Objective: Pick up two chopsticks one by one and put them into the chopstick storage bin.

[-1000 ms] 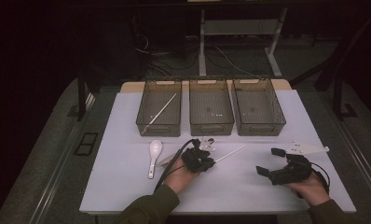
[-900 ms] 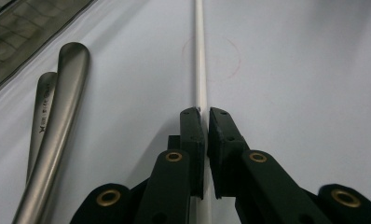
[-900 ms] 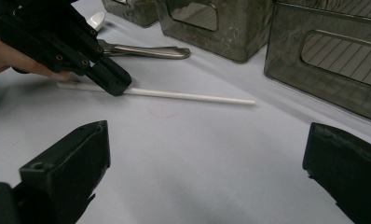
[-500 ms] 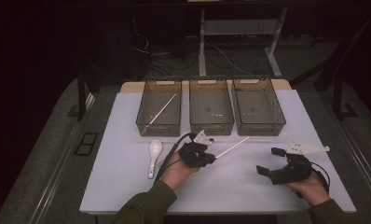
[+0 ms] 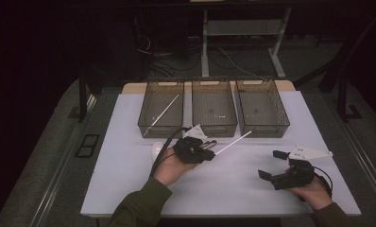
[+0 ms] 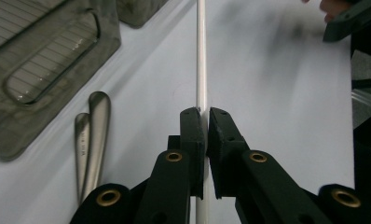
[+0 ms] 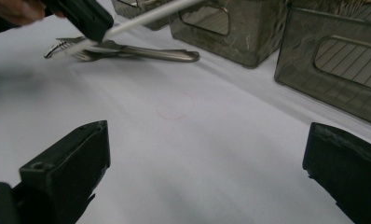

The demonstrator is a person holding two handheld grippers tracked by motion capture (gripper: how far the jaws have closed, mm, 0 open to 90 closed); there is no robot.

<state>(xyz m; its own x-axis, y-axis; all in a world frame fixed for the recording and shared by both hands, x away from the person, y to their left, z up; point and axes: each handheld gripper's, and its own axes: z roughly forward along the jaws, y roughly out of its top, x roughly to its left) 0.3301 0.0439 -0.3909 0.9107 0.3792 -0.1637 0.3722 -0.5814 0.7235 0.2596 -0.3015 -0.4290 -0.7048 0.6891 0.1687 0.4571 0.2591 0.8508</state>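
Left gripper pinching white chopstick near one end, right gripper spread, idle; thin grip, so could pivot, slip, or clip middle bin

A white table holds three see-through bins in a row, a white spoon, and metal forks.

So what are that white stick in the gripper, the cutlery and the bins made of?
The white stick looks like matte plastic: evenly white, no glint. The cutlery seems brushed metal, grey with soft highlights. The bins appear to be smoky see-through plastic, since the table shows through their walls.
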